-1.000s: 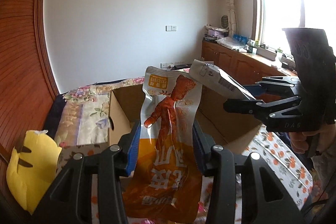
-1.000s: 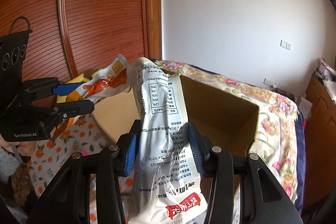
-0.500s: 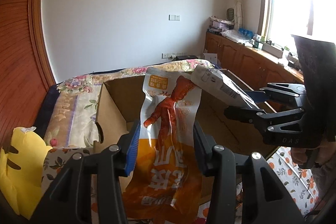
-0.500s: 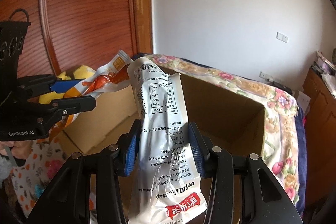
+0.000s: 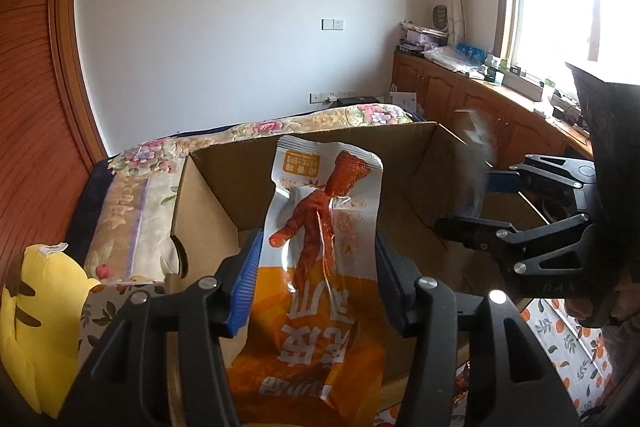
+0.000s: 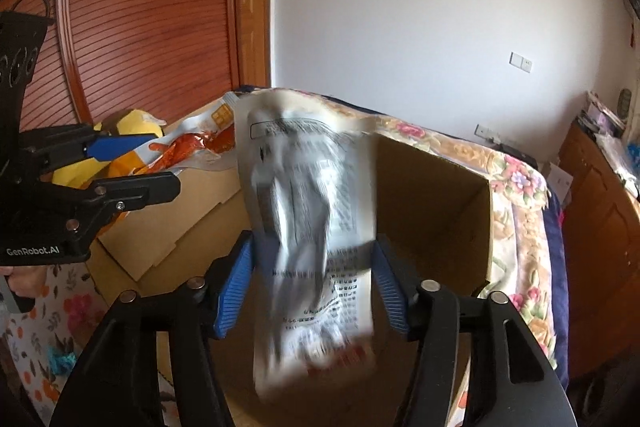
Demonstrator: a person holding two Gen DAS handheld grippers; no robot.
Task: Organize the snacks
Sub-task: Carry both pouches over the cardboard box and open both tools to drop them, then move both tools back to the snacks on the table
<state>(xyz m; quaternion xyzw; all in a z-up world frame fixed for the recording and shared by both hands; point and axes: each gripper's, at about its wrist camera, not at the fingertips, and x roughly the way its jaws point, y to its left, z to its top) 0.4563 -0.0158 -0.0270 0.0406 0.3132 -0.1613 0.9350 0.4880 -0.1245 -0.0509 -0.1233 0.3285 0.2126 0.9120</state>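
A: Status on the 2 packs?

B: Left gripper (image 5: 316, 279) is clamped on the orange snack pack (image 5: 320, 267), blue pads pressed into both edges. The pack stands upright over the open cardboard box (image 5: 208, 187), so it can go straight down.

A: Right side?

B: Right gripper (image 6: 312, 283) has the white snack pack (image 6: 312, 227) between its pads. The pack is motion-blurred and there's a gap at each pad, so the jaws look apart. My read: it's being let go into the box. Can't confirm it's fully free.

A: Where's the box relative to each tool?

B: Left wrist view: box opening runs 10 to 2 o'clock behind the orange pack, right gripper (image 5: 480, 203) in at 3 o'clock. Right wrist view: box (image 6: 432, 195) at 1 o'clock, left gripper (image 6: 132, 167) at 9 o'clock with the orange pack (image 6: 192, 147) sticking out sideways.

A: Why both held high?

B: Probably to clear the box walls before the drop. The box sits on a floral bedspread (image 5: 132, 211); yellow plush (image 5: 36, 327) at 8 o'clock, not involved.

A: Risk?

B: White pack could catch on the rim.
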